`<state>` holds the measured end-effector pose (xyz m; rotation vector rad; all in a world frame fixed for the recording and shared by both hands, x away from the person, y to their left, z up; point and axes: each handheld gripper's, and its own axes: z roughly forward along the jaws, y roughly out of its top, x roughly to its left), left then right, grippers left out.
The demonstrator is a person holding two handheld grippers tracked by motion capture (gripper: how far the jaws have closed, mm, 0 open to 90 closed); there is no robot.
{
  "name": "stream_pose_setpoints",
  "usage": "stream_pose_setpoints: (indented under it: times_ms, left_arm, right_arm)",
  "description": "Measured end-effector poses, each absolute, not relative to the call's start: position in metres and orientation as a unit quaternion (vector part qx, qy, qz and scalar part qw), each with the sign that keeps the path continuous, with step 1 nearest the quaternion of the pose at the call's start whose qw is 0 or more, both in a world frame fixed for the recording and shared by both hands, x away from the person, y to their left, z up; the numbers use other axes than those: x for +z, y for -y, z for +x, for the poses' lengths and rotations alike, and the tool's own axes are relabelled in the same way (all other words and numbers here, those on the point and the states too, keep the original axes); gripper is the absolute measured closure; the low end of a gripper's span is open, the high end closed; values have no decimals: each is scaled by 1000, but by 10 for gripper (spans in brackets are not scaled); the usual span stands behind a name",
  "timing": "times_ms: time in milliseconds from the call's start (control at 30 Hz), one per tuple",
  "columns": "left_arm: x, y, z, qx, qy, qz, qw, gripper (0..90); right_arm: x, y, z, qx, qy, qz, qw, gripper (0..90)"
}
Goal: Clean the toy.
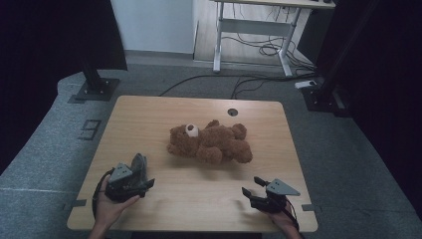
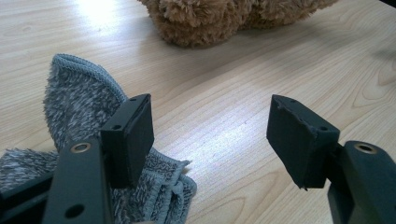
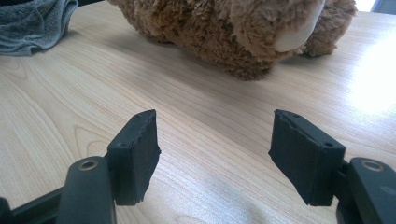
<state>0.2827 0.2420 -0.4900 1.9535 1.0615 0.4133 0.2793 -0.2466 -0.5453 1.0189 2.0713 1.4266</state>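
At the centre of the high view, on a pale wooden table [image 1: 149, 112], lies a brown teddy bear [image 1: 211, 142], on its side with its cream muzzle turned toward the upper left of the frame. It also shows along the top edge of both gripper views. I judge it light, soft and squashy, with plush fur that gives under pressure rather than slipping. It should not break. A limb or the narrow part of the body looks like the best place to pinch, since the round belly seems too wide for my jaws.

At the lower left of the high view, my left gripper [image 1: 144, 183] rests near the table's front edge, with a grey fluffy cloth [image 1: 138, 164] bunched against it. In the left gripper view its jaws stand wide apart with bare wood between them. The cloth [image 2: 77, 100] lies behind and under the jaw at the left of that frame, touching its outer side; the pads do not press on it. The cloth too looks limp and light.

At the lower right of the high view, my right gripper [image 1: 252, 186] points toward the bear. Its jaws are also wide apart, holding nothing, well short of the toy.
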Motion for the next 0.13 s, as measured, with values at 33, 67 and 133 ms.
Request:
stream_pose_setpoints:
  times_ms: [33, 67, 133]
  left_arm:
    - [-490, -242, 283, 165, -425, 781, 427, 321]
    - [-490, -242, 282, 165, -425, 781, 428, 321]
    - [-490, -242, 282, 164, -425, 781, 427, 321]
  right_arm:
    - [-545, 247, 279, 514, -746, 367, 213, 319]
    - [-545, 246, 279, 514, -745, 367, 213, 318]
    - [-545, 246, 279, 514, -746, 366, 213, 317]
